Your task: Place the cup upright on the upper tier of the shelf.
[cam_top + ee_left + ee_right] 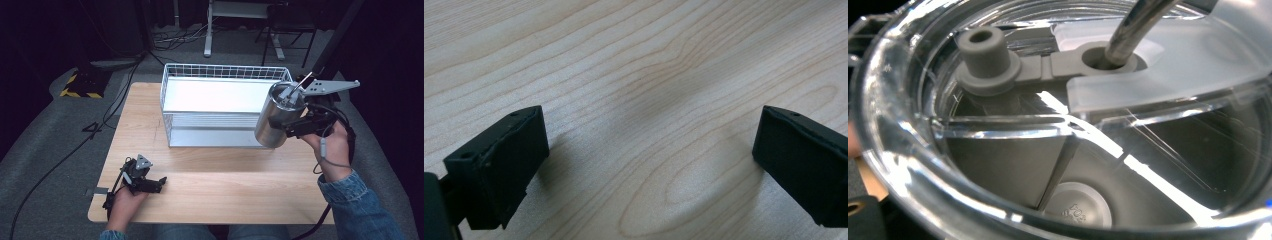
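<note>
High view: steel tumbler (276, 119) gripped in right tongs (289, 127), lifted beside wire basket (170, 85), not yet inside; left tongs (159, 184) wide open, empty, on desk (225, 175).

A silver tumbler (276, 118) with a clear lid (998, 125), a white wire basket (220, 75), a pale wood-grain table (210, 180).

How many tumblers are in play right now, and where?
1. The steel tumbler, with clear lid and metal straw, is held by the right gripper beside the wire basket's right end. None visible inside the basket.
</note>
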Available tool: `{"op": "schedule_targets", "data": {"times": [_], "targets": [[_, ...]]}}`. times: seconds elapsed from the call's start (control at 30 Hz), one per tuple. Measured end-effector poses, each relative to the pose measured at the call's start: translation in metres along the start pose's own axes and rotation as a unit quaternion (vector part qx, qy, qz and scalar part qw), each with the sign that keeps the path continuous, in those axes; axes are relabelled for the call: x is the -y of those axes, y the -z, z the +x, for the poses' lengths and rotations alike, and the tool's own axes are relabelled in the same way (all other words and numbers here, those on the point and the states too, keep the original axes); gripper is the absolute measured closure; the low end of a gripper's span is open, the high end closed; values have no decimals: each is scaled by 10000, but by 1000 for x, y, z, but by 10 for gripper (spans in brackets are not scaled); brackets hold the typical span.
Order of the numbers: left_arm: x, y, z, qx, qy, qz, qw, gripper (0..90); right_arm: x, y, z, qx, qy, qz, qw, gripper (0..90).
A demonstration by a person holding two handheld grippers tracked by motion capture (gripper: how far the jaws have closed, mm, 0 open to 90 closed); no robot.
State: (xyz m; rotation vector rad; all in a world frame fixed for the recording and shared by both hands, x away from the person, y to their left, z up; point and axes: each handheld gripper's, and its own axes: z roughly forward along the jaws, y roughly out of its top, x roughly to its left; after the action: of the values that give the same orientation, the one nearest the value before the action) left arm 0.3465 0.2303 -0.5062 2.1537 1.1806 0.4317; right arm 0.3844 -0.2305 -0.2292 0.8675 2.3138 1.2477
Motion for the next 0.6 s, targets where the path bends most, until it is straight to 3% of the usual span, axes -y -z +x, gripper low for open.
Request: {"op": "schedule_targets", "data": {"times": [0.6], "targets": [[0,0,-1,20,24,-5,10000,20,-47,-25,-22,219,-73,-94,9997,36]]}}
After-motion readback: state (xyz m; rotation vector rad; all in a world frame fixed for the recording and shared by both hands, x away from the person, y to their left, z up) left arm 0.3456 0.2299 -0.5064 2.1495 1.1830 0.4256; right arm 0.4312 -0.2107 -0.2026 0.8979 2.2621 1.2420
